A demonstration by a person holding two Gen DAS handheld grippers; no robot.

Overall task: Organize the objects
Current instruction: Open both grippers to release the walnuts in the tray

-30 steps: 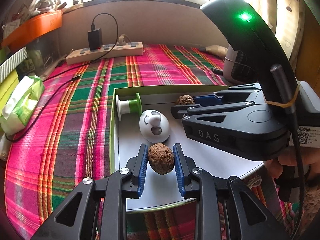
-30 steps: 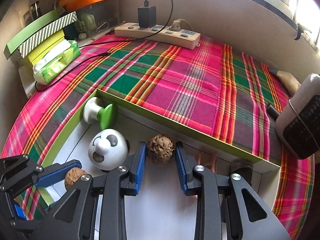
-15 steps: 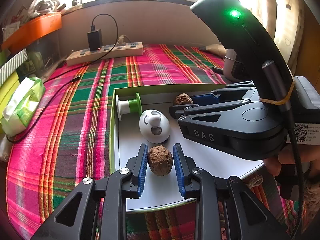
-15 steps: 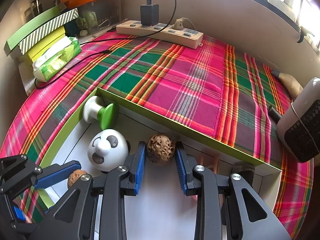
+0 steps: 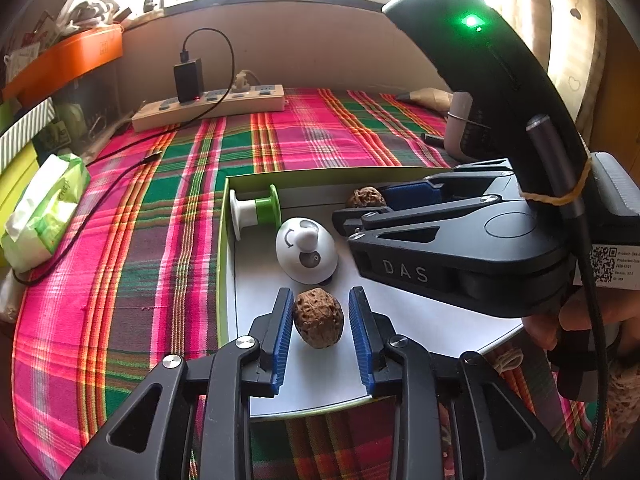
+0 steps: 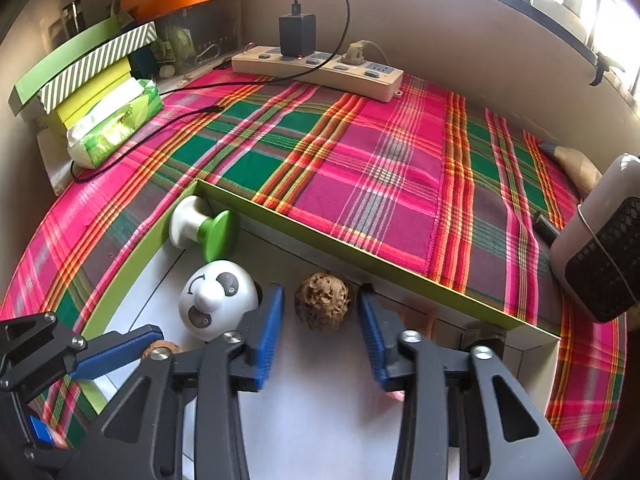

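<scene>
Both grippers have just been opening, each with a nut between its spread jaws but not pinched. The left gripper [image 5: 322, 334] straddles the walnut [image 5: 319, 317]; the right gripper [image 6: 322, 334] straddles the rough nut [image 6: 324, 303]. Both nuts rest on the white floor of the tray [image 6: 360, 240], near the panda [image 6: 218, 305] and spool [image 6: 200, 228]. Withdraw each gripper straight back, keeping the pads clear so neither nut rolls. The tray sits on a plaid cloth [image 6: 360, 152] below a window, with a power strip [image 6: 320, 66] at the wall.
</scene>
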